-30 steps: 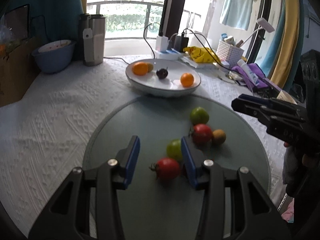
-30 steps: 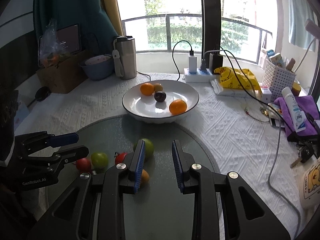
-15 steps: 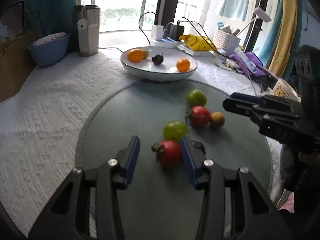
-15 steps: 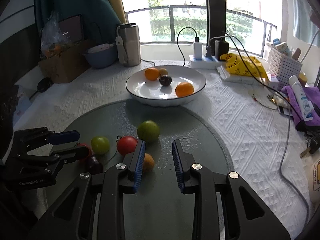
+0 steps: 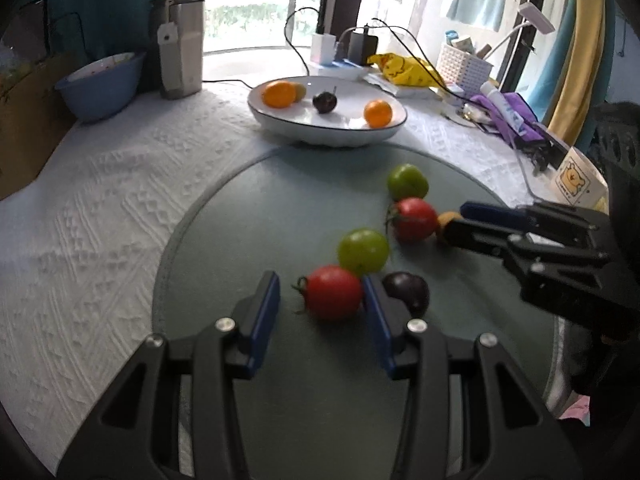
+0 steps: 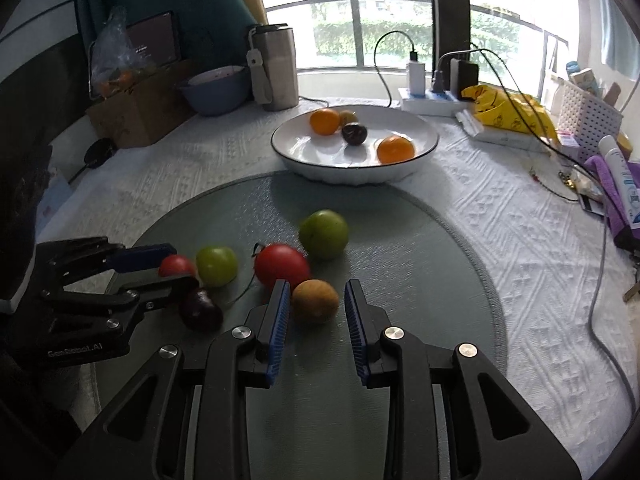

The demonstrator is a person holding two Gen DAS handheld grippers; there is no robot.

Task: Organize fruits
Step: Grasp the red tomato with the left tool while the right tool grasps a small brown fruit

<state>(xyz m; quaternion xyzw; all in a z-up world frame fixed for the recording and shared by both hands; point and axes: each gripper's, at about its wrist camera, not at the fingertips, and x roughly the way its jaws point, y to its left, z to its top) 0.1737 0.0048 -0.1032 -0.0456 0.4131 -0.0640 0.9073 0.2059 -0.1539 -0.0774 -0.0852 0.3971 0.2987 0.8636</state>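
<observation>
On the mat: a round grey-green glass mat (image 5: pixel 248 208) is lying on the white textured tablecloth (image 5: pixel 100 208), and it is serving as the landmark for every place below.
Left gripper (image 5: pixel 322 304): its blue-padded jaws are standing spread over the near part of the mat, flanking a small red tomato with a green stalk (image 5: pixel 332 291); the right pad is looking as if it touches the fruit, the left one is standing apart.
Right gripper (image 6: pixel 314 306): its jaws are likewise standing spread, on either side of a small brown-orange oval fruit (image 6: pixel 315 301), with gaps on both sides.
Loose fruit on the mat: a dark purple plum (image 5: pixel 407 288) is sitting just beside the left gripper, a green tomato (image 5: pixel 363 251) beyond it, then a larger red tomato (image 5: pixel 414 220) and a second green tomato (image 5: pixel 407 181) towards the far edge.
White shallow bowl with a dark rim (image 6: pixel 404 168): it is standing just past the mat's far edge, holding two oranges, a dark plum and a small brownish fruit.
Left view only: the right gripper's fingers are hiding most of the brown-orange fruit.
Right view only: that fruit is showing whole, while the left gripper is covering part of the small red tomato (image 6: pixel 176 266).
</observation>
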